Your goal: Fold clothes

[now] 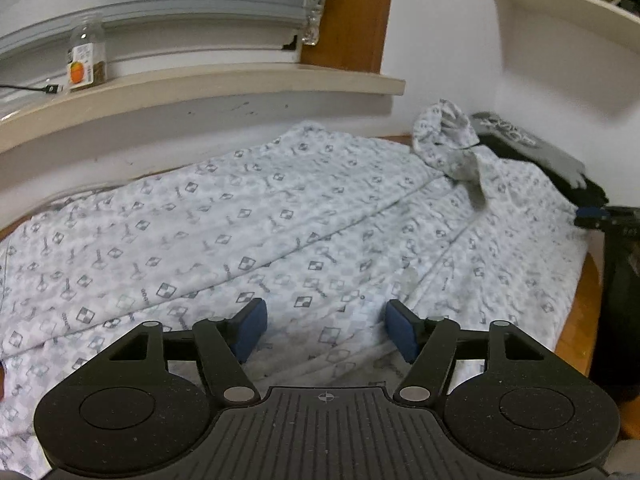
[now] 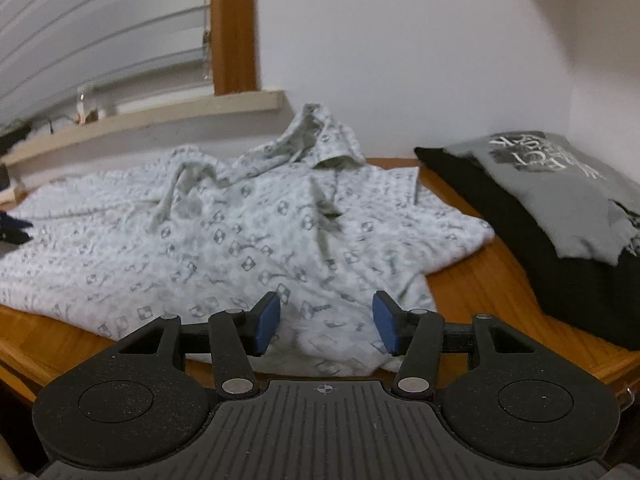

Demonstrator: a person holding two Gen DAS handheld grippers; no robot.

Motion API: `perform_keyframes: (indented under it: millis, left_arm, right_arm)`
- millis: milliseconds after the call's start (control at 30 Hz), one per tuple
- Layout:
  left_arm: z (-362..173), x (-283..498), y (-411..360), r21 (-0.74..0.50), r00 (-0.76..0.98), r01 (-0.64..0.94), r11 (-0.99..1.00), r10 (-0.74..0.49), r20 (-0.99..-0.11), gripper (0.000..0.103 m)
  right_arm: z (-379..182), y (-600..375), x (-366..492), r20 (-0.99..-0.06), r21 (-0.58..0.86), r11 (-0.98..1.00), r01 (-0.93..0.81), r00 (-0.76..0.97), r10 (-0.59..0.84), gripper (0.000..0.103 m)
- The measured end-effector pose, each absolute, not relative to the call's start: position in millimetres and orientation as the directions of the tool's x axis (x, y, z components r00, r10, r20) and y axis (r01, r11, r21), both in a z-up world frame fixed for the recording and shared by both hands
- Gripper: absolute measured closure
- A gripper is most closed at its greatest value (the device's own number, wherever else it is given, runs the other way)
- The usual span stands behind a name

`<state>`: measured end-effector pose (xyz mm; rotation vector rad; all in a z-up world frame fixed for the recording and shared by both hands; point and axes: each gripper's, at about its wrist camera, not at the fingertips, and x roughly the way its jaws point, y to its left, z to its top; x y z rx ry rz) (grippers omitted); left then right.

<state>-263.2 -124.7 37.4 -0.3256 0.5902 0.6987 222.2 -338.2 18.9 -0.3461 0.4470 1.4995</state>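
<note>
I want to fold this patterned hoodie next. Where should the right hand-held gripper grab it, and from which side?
Probably the near hem corner of the hoodie, from the table's front edge: it lies flat, free of the hood, right before the open right hand-held gripper.

Glass jar on windowsill, blinds behind.

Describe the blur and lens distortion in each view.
Left wrist view: fisheye bows the windowsill; the patterned hoodie is fairly sharp, its hood and the shelf upper right smeared. Right wrist view: the hoodie is soft with motion blur, while the tongs stay crisp.
</note>
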Motion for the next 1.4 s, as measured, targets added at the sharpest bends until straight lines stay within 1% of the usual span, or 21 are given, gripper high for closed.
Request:
perform_keyframes:
  millis: [133, 200, 300, 367, 400, 500, 533, 633, 667, 700, 800, 867, 933, 967, 1000, 1033, 1067, 1167, 1200, 1267, 1400]
  left_arm:
    - [48.6, -248.7, -123.0, -0.024, 0.604, -0.681, 0.732, 0.543, -0.584, 0.032]
    - [55.9, -243.2, -118.1, -0.026, 0.626, -0.674, 0.739, 0.551, -0.552, 0.031]
    - [58.4, -235.1, -107.2, -0.05, 0.656, -0.663, 0.747, 0.548, -0.519, 0.03]
    - [55.1, -230.4, -102.8, -0.058, 0.67, -0.652, 0.756, 0.539, -0.51, 0.03]
    - [52.2, -228.6, -101.8, -0.06, 0.676, -0.645, 0.761, 0.532, -0.51, 0.03]
    - [43.0, -231.3, -100.7, -0.073, 0.674, -0.649, 0.757, 0.528, -0.516, 0.03]
    - [42.9, -232.6, -99.4, -0.082, 0.674, -0.655, 0.751, 0.531, -0.514, 0.03]
    - [42.7, -236.7, -95.7, -0.111, 0.673, -0.671, 0.733, 0.538, -0.508, 0.027]
    - [42.4, -237.6, -94.5, -0.119, 0.671, -0.676, 0.727, 0.54, -0.508, 0.027]
    - [41.2, -236.6, -93.1, -0.118, 0.661, -0.682, 0.722, 0.54, -0.521, 0.027]
    - [37.4, -230.2, -91.0, -0.103, 0.641, -0.681, 0.725, 0.522, -0.563, 0.027]
    - [36.6, -230.3, -92.1, -0.104, 0.646, -0.672, 0.733, 0.513, -0.565, 0.027]
    - [35.7, -232.4, -91.3, -0.12, 0.653, -0.669, 0.733, 0.504, -0.565, 0.027]
    - [35.3, -233.5, -91.0, -0.129, 0.657, -0.668, 0.733, 0.499, -0.565, 0.027]
    - [34.8, -234.4, -90.5, -0.137, 0.66, -0.666, 0.733, 0.494, -0.566, 0.027]
    - [34.1, -234.5, -89.5, -0.144, 0.66, -0.666, 0.732, 0.489, -0.571, 0.027]
    - [33.5, -233.9, -89.1, -0.147, 0.658, -0.666, 0.731, 0.484, -0.576, 0.027]
    - [32.4, -233.9, -90.4, -0.149, 0.653, -0.67, 0.727, 0.482, -0.584, 0.027]
    - [32.2, -234.8, -91.4, -0.149, 0.651, -0.672, 0.725, 0.483, -0.586, 0.027]
    - [31.9, -236.7, -92.9, -0.149, 0.645, -0.679, 0.719, 0.487, -0.589, 0.027]
    - [31.4, -239.2, -94.2, -0.15, 0.639, -0.685, 0.713, 0.489, -0.593, 0.025]
  right_arm:
    - [23.6, -338.5, 225.9, -0.472, 0.036, 0.049, -0.998, 0.027, 0.881, 0.051]
    - [28.1, -340.9, 233.1, -0.462, 0.044, 0.072, -0.996, 0.043, 0.886, 0.051]
    - [29.4, -340.1, 247.6, -0.475, 0.073, 0.094, -0.993, 0.048, 0.879, 0.052]
    - [25.2, -333.8, 257.9, -0.502, 0.113, 0.092, -0.989, 0.023, 0.865, 0.058]
    - [23.3, -329.8, 262.6, -0.514, 0.128, 0.094, -0.987, 0.015, 0.858, 0.065]
    - [28.5, -324.1, 267.0, -0.501, 0.138, 0.076, -0.988, -0.004, 0.866, 0.097]
    - [32.3, -323.6, 267.3, -0.487, 0.139, 0.065, -0.988, -0.011, 0.873, 0.097]
    - [53.6, -329.9, 269.6, -0.371, 0.17, 0.076, -0.983, 0.008, 0.929, 0.097]
    - [59.3, -329.7, 269.6, -0.347, 0.182, 0.08, -0.98, 0.012, 0.938, 0.097]
    - [62.3, -325.9, 268.5, -0.352, 0.179, 0.086, -0.98, 0.018, 0.936, 0.097]
    - [56.2, -324.3, 265.7, -0.414, 0.144, 0.136, -0.98, 0.065, 0.908, 0.094]
    - [50.9, -324.5, 264.1, -0.455, 0.118, 0.171, -0.978, 0.099, 0.885, 0.087]
    - [48.0, -338.6, 264.9, -0.451, 0.132, 0.197, -0.972, 0.118, 0.885, 0.08]
    - [46.2, -344.9, 264.7, -0.447, 0.149, 0.194, -0.97, 0.109, 0.888, 0.079]
    - [44.1, -349.8, 263.9, -0.445, 0.168, 0.184, -0.968, 0.092, 0.891, 0.076]
    - [41.0, -351.8, 260.8, -0.449, 0.176, 0.168, -0.97, 0.073, 0.89, 0.069]
    - [37.4, -352.1, 256.6, -0.458, 0.178, 0.15, -0.972, 0.053, 0.887, 0.067]
    - [25.3, -346.6, 243.7, -0.504, 0.09, 0.159, -0.983, 0.093, 0.859, 0.067]
    - [21.0, -345.0, 244.4, -0.523, 0.081, 0.163, -0.983, 0.098, 0.847, 0.07]
    - [15.8, -350.0, 248.2, -0.518, 0.067, 0.155, -0.986, 0.099, 0.85, 0.076]
    - [17.5, -360.4, 250.0, -0.523, 0.059, 0.134, -0.989, 0.083, 0.848, 0.076]
